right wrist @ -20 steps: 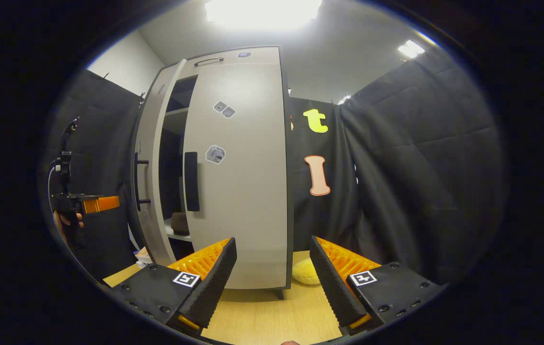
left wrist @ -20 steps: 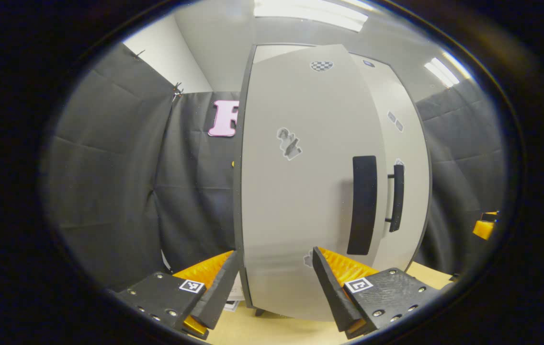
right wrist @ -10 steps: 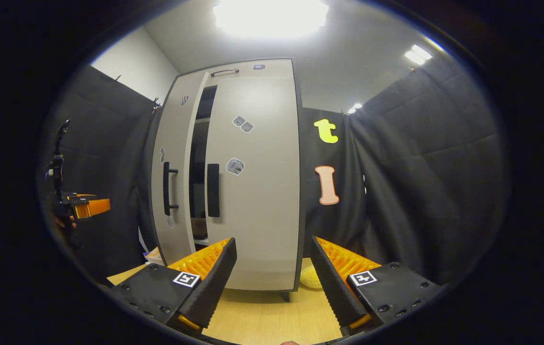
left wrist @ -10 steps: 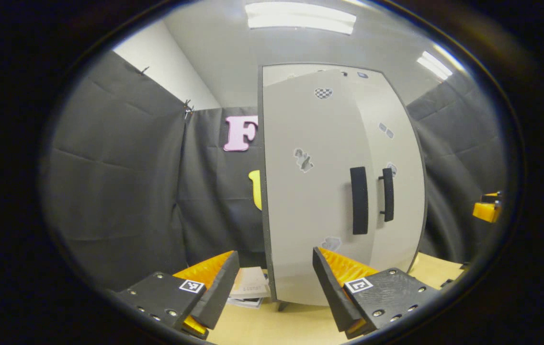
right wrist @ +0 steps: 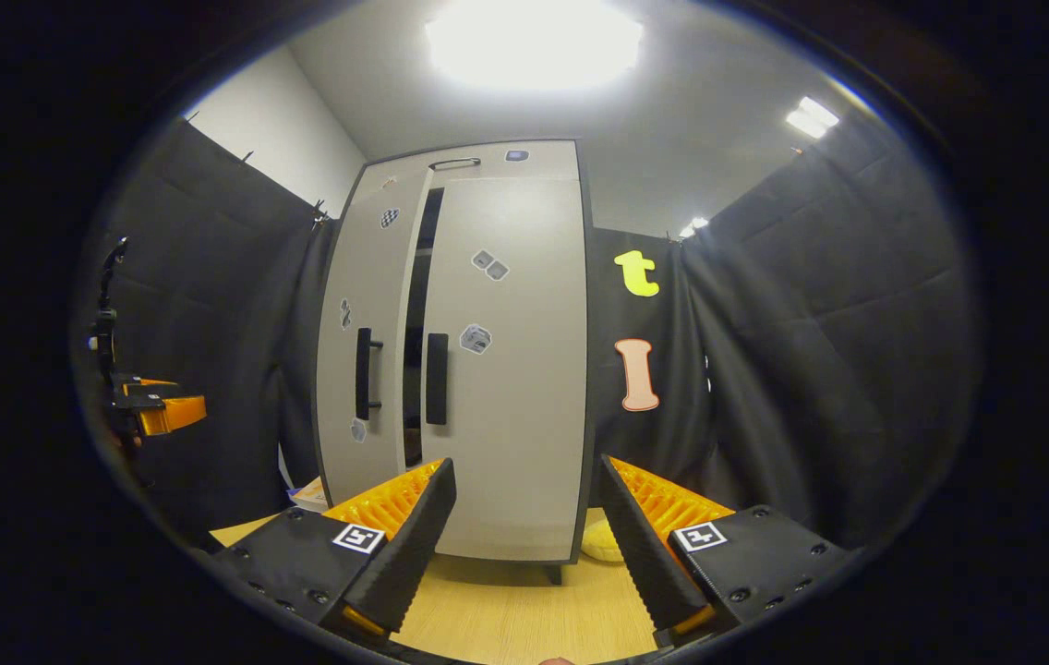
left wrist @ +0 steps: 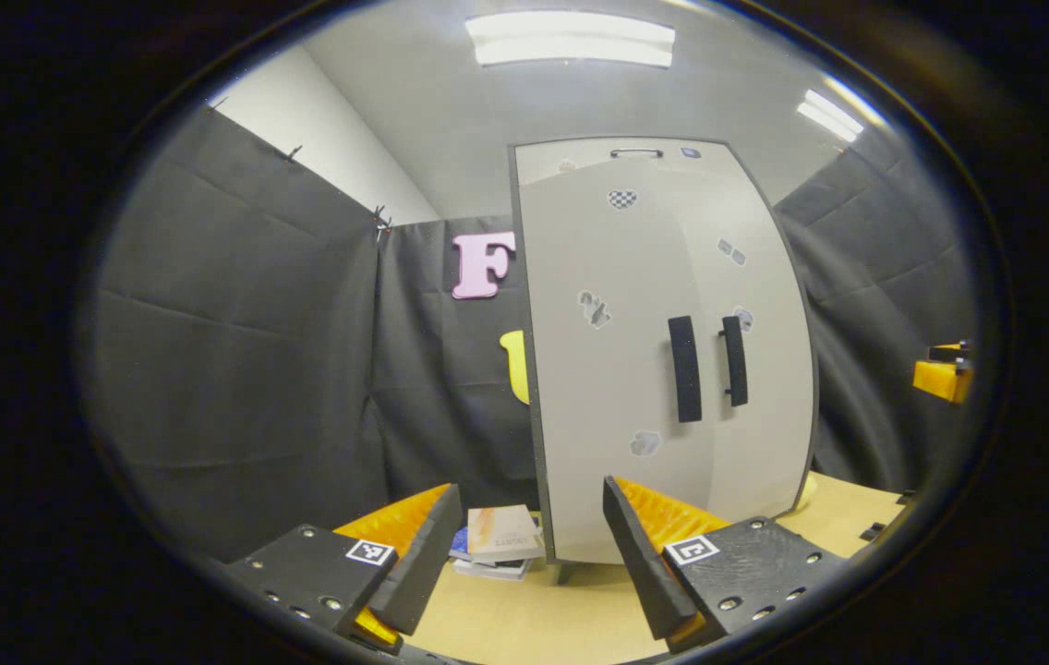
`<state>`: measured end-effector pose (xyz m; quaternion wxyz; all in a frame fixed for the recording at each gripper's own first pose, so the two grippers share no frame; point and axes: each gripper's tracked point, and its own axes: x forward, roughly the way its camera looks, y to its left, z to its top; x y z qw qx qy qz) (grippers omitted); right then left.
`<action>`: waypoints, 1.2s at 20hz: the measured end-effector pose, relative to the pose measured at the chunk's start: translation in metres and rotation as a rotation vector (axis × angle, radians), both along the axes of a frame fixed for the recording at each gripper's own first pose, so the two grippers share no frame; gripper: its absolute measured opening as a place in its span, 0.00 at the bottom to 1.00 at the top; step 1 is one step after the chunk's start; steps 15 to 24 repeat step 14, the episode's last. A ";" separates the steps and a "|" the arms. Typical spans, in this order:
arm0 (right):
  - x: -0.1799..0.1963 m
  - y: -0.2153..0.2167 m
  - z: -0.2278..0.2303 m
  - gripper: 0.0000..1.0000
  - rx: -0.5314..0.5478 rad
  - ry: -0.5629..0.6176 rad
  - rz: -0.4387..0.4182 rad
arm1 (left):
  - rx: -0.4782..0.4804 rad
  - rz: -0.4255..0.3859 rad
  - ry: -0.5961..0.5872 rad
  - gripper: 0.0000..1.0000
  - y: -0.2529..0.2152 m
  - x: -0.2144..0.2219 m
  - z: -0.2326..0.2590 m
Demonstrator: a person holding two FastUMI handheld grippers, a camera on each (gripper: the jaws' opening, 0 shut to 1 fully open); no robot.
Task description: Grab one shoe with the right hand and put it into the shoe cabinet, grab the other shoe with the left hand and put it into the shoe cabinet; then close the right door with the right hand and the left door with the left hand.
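in the left gripper view the left gripper [left wrist: 524, 554] gapes, grasping nothing, before the cabinet [left wrist: 663, 351]; books [left wrist: 499, 545] lie by its foot. in the right gripper view the right gripper [right wrist: 524, 554] also gapes; the left door [right wrist: 363, 351] stands slightly ajar, the right door [right wrist: 515, 369] flush. shoes are hidden.

L door [right wrist: 360, 369] nearly shut (grippers back).

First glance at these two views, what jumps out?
The tall pale shoe cabinet stands mid-frame on the wooden table, its left door ajar, with a dark gap beside the right door. Both hand-held grippers, left and right, are open and empty, apart from it. A book stack lies at the cabinet's left foot.
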<state>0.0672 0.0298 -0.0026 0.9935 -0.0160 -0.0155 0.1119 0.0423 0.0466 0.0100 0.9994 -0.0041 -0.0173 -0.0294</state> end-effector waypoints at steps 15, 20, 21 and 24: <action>-0.009 -0.015 -0.003 0.98 0.050 0.003 -0.014 | 0.017 0.040 0.052 0.94 0.004 -0.021 -0.023; -0.009 -0.015 -0.003 0.98 0.050 0.003 -0.014 | 0.017 0.040 0.052 0.94 0.004 -0.021 -0.023; -0.009 -0.015 -0.003 0.98 0.050 0.003 -0.014 | 0.017 0.040 0.052 0.94 0.004 -0.021 -0.023; -0.009 -0.015 -0.003 0.98 0.050 0.003 -0.014 | 0.017 0.040 0.052 0.94 0.004 -0.021 -0.023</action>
